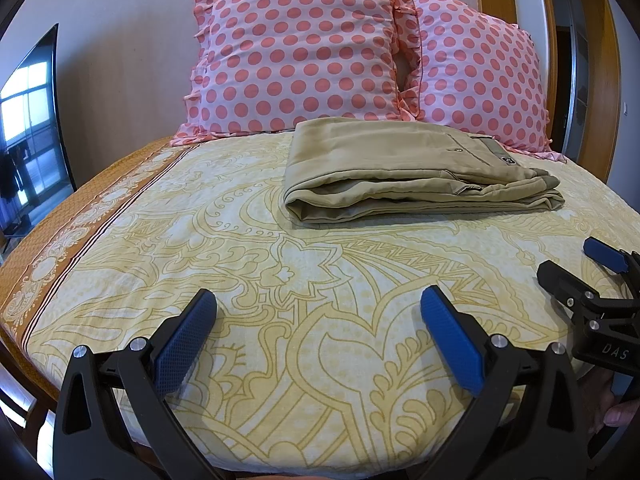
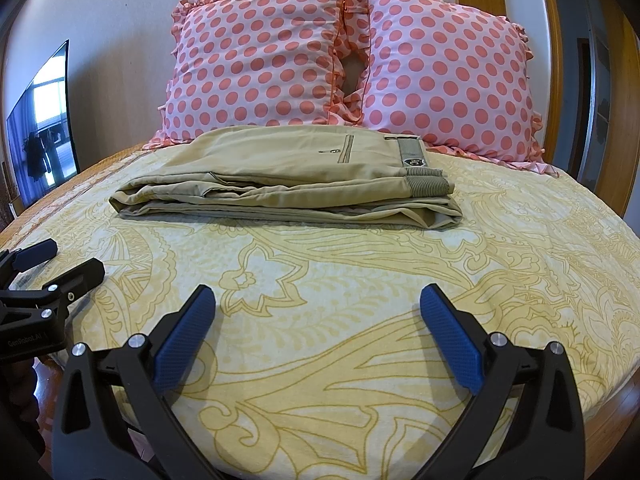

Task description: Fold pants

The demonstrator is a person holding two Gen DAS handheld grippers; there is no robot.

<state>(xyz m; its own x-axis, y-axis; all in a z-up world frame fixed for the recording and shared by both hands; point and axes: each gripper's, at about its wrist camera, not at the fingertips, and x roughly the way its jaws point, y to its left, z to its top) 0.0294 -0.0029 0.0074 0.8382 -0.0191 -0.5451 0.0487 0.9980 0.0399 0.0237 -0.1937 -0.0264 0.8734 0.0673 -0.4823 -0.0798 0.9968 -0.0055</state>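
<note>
You're holding both grippers spread and empty: left gripper (image 1: pixel 318 320), right gripper (image 2: pixel 318 320). The khaki pants (image 2: pixel 288 176) are lying ahead of both, well apart, stacked in a compact fold against the polka-dot pillows (image 2: pixel 352 60). Folding is looking finished; nothing obvious left.

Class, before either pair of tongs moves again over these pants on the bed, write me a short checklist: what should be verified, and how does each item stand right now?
1. Pants lie folded in a flat stack on the bed: ok.
2. Left tongs open and holding nothing: ok.
3. Right tongs open and holding nothing: ok.
4. Both tongs apart from the pants, bare sheet between: ok.
5. Pillows behind the stack, not on it: ok.
6. Layers inside the stack free of creases: cannot tell.
</note>
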